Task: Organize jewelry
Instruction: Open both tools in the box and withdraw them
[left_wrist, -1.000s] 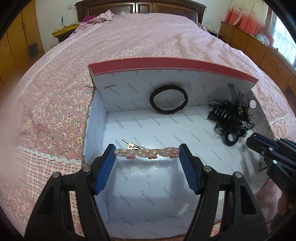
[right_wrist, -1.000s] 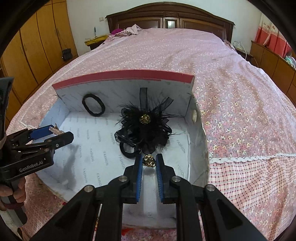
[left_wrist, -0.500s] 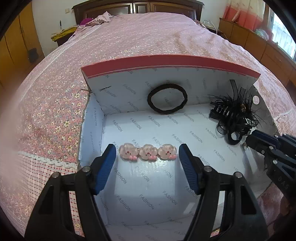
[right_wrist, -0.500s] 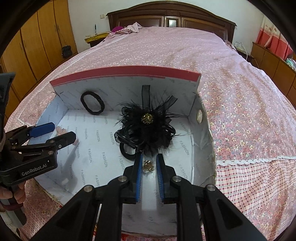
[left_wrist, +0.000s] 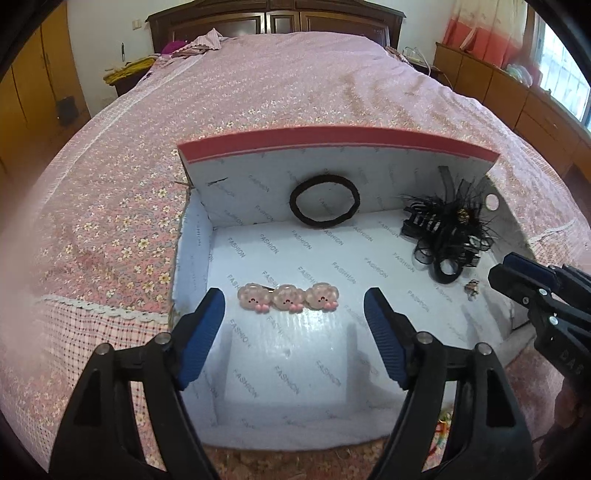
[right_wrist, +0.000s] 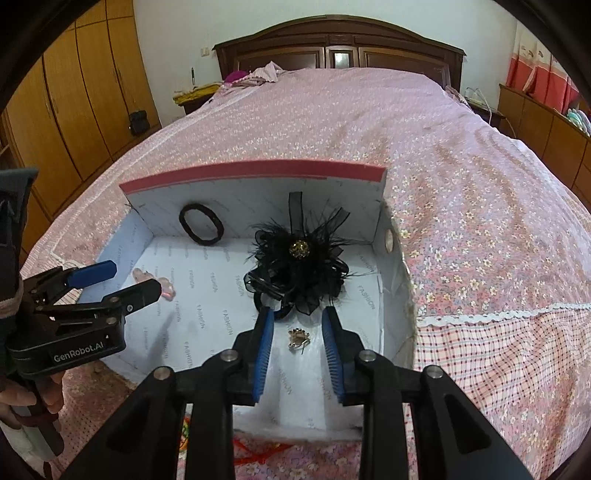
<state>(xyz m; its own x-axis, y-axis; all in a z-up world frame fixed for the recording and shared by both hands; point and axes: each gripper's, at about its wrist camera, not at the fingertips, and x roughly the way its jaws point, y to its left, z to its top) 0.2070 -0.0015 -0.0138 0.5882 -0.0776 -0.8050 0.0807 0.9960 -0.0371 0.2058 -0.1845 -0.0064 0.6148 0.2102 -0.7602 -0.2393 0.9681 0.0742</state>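
A white-lined open box (left_wrist: 199, 236) with a red rim sits on the bed. A pink hair clip (left_wrist: 288, 296) with three round faces lies flat on the box floor, just beyond my open, empty left gripper (left_wrist: 293, 314). A small gold brooch (right_wrist: 298, 338) lies on the floor between the fingers of my open right gripper (right_wrist: 297, 332); it also shows in the left wrist view (left_wrist: 471, 287). A black feathered hair flower (right_wrist: 300, 264) lies behind the brooch. A black hair tie (left_wrist: 324, 200) leans on the back wall.
The box (right_wrist: 391, 280) rests on a pink floral bedspread (right_wrist: 461, 177). Wooden wardrobes (right_wrist: 66, 110) stand at left, a dark headboard (right_wrist: 340, 51) behind, cabinets (left_wrist: 498, 85) at right. Red and yellow bits (right_wrist: 251, 452) lie in front of the box.
My left gripper let go of the pink clip, which now lies on the box floor. My right gripper opened and released the gold brooch onto the floor. Both grippers drew back slightly.
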